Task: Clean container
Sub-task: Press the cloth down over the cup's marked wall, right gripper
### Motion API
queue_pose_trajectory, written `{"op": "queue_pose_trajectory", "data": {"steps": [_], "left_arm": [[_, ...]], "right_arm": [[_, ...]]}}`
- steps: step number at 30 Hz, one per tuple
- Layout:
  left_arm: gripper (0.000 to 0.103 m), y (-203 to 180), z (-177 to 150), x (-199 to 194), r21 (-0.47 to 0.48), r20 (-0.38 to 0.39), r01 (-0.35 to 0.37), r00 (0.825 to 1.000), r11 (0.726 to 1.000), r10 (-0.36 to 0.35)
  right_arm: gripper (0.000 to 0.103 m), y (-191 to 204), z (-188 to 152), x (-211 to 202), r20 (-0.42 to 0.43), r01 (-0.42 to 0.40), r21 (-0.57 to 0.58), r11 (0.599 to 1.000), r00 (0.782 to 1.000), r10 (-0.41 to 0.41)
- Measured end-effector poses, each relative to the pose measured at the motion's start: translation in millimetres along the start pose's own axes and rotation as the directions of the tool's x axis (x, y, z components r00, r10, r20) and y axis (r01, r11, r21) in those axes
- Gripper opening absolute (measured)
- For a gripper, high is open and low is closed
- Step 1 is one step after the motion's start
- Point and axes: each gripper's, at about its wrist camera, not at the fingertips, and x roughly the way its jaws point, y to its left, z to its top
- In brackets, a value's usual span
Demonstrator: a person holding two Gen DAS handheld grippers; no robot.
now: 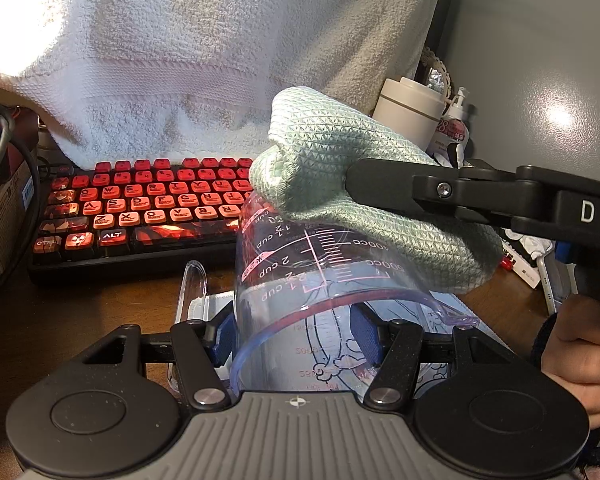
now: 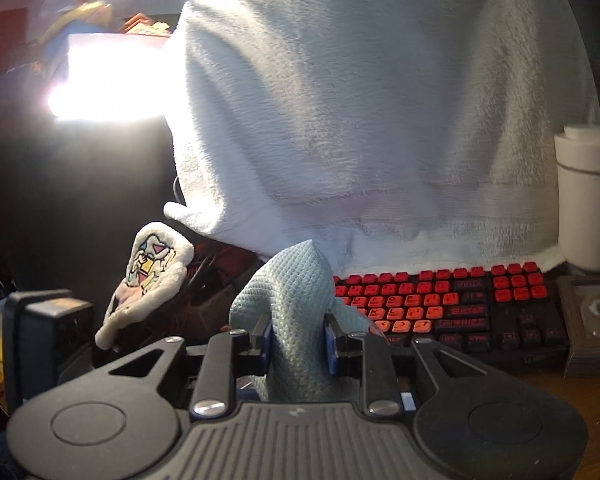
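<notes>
- cup [image 1: 300, 280], clear plastic with measuring marks, sits tipped between the left gripper [image 1: 296, 338] jaws, mouth toward the camera, base pointing off to the keyboard [image 1: 140, 208]; the jaws are clenched on its wall near the rim.
- right gripper [image 2: 298, 338] jaws are clamped tight on a bunched pale green cloth [image 1: 340, 168]; in the left view the cloth lies over the cup's upper outside, touching it around the printed scale.
- cup hangs above the desk [image 1: 80, 320], over a printed sheet; the step in hand looks like wiping the outer wall.
- risk: the wall is smooth and thin, and the jaws pinch only near the rim, so a hard push from the cloth could twist the cup in the grip or pop it loose onto the desk.
- risk: squeezing harder to stop that may flex the plastic.
- risk: the cloth is held by a small fold; dragging it could pull it free of the jaws.
- risk: keyboard, a white jar [image 1: 410, 110] and a pump bottle [image 1: 456, 120] stand near; a wide sweep could knock them.
- inside of the cup looks unwiped as yet, though i cannot tell for sure.
</notes>
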Motion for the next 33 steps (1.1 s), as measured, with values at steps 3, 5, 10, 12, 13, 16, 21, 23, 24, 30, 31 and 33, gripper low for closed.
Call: {"op": "queue_pose_trajectory", "data": {"steps": [3,5,10,12,13,16,21,23,24,30,31,33], "left_arm": [[0.059,0,0,0,-0.002,0.000,0.001,1.000,1.000,-0.001],[0.059,0,0,0,-0.002,0.000,0.001,1.000,1.000,-0.001],[0.059,0,-1,0,-0.002,0.000,0.001,1.000,1.000,-0.001],[0.059,0,-1,0,-0.002,0.000,0.001,1.000,1.000,-0.001],[0.059,0,-1,0,-0.002,0.000,0.001,1.000,1.000,-0.001],[0.059,0,-1,0,-0.001,0.000,0.000,1.000,1.000,0.000],[0.059,0,0,-1,0.000,0.000,0.000,1.000,1.000,0.000],[0.059,0,0,-1,0.001,-0.001,0.000,1.000,1.000,0.000],[0.059,0,0,-1,0.001,-0.001,0.000,1.000,1.000,0.000],[0.059,1,1,0,-0.002,0.000,0.002,1.000,1.000,-0.002],[0.059,1,1,0,-0.002,-0.001,0.002,1.000,1.000,-0.002],[0.059,1,1,0,-0.002,-0.001,0.001,1.000,1.000,-0.001]], "right_arm": [[0.023,-5,1,-1,-0.016,-0.044,0.024,0.999,0.999,0.044],[0.023,-5,1,-3,-0.022,-0.076,0.020,0.997,0.997,0.076],[0.023,3,-1,-6,-0.045,-0.183,-0.012,0.983,0.982,0.182],[0.023,8,-2,-7,-0.053,-0.212,-0.034,0.977,0.976,0.210],[0.023,10,-3,-8,-0.053,-0.215,-0.047,0.975,0.976,0.212],[0.023,15,-5,-8,-0.043,-0.189,-0.071,0.979,0.982,0.186],[0.022,15,-4,-3,-0.006,-0.049,-0.064,0.997,0.999,0.048],[0.023,11,-3,-1,-0.003,-0.020,-0.040,0.999,1.000,0.020],[0.023,9,-2,-1,-0.005,-0.022,-0.031,0.999,1.000,0.022],[0.023,7,-3,-4,-0.027,-0.121,-0.043,0.992,0.992,0.120],[0.023,8,-3,-5,-0.035,-0.152,-0.047,0.987,0.988,0.150],[0.023,10,-4,-6,-0.050,-0.201,-0.058,0.978,0.979,0.199]]}}
